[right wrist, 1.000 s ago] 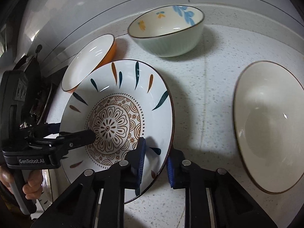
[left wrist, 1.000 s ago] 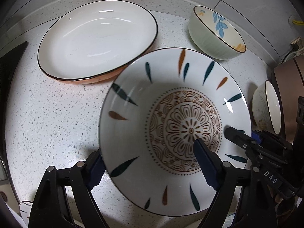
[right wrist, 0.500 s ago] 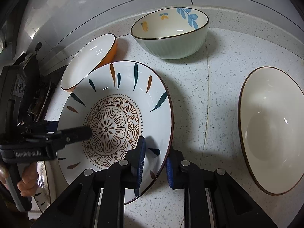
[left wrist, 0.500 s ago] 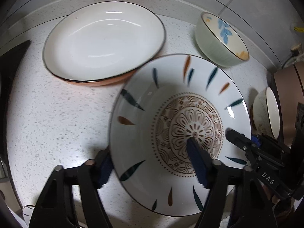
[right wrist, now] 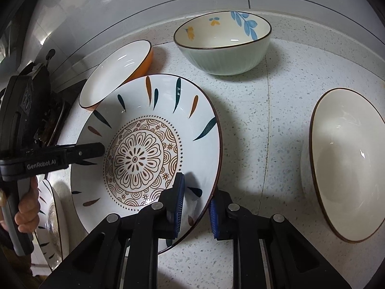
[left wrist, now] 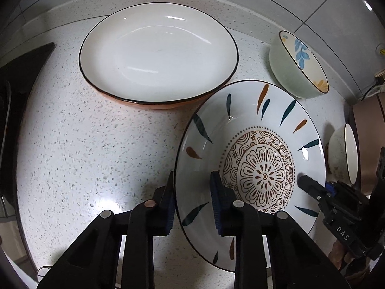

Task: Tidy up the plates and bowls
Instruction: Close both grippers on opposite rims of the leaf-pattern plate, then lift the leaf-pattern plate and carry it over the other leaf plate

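Observation:
A patterned plate (left wrist: 252, 144) with a mandala centre and leaf marks is held over the speckled counter (left wrist: 84, 149). My left gripper (left wrist: 192, 202) is shut on its left rim. My right gripper (right wrist: 196, 204) is shut on its opposite rim; the plate (right wrist: 154, 144) fills the left of the right wrist view. A white plate with orange underside (left wrist: 156, 55) lies beyond, also seen at upper left in the right wrist view (right wrist: 115, 72). A pale green bowl with blue leaves (left wrist: 298, 65) stands at the back (right wrist: 223, 43).
A white bowl with a dark rim (right wrist: 346, 163) sits on the counter to the right, also in the left wrist view (left wrist: 344, 154). Another patterned plate (right wrist: 50, 221) lies at the lower left. A dark stove edge (left wrist: 14, 91) borders the left. Tiled wall behind.
My left gripper has closed from wide open onto the plate's left rim. The patterned plate has shifted right in the left view. My right gripper keeps its hold.

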Available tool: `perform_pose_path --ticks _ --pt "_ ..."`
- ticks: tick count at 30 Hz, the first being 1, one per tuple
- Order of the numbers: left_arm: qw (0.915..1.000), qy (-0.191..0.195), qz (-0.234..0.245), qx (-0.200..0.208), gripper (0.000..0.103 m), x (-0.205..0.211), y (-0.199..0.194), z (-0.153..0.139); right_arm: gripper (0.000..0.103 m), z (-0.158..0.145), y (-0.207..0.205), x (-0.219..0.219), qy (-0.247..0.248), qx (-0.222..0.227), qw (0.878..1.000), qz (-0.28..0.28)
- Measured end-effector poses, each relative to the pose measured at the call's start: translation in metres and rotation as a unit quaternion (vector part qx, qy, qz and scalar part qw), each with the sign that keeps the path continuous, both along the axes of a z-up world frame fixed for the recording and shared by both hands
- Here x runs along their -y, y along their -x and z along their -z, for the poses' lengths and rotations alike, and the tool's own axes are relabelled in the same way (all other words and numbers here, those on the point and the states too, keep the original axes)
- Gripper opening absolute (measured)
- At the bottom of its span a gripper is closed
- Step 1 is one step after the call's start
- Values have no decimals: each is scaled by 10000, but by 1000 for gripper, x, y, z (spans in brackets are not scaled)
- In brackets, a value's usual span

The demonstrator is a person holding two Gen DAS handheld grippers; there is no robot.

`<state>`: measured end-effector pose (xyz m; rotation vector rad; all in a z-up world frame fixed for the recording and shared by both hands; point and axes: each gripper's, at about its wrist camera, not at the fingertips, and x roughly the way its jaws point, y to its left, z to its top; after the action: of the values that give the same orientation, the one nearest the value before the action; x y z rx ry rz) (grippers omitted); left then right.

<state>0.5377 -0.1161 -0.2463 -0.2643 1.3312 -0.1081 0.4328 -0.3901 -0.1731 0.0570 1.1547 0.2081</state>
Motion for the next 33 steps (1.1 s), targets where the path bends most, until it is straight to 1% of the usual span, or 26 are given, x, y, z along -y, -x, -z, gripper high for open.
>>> perform_pose_path --ticks 4,9,14,19,26,30,33 --pt "9999 61 -50 -73 21 -10 0 -2 17 0 -1 1 5 21 10000 -39" --pt "9998 98 -152 -110 21 -21 4 -2 15 -3 0 -1 92 126 9996 -216" --pt "9998 89 -174 -72 20 -33 13 -8 14 -3 0 2 51 163 9995 -266" --pt "9996 73 -241 104 18 -50 24 -24 14 -6 1 7 -2 282 9992 -269" --pt "9991 62 -306 288 18 -72 48 -55 14 -16 10 8 -52 343 9988 -339" --pt "9984 86 -391 406 18 -88 73 -72 14 -22 18 6 -112 371 9985 -374" --pt "9976 151 -436 519 18 -110 103 -87 14 -29 28 0 -86 431 9981 -438"
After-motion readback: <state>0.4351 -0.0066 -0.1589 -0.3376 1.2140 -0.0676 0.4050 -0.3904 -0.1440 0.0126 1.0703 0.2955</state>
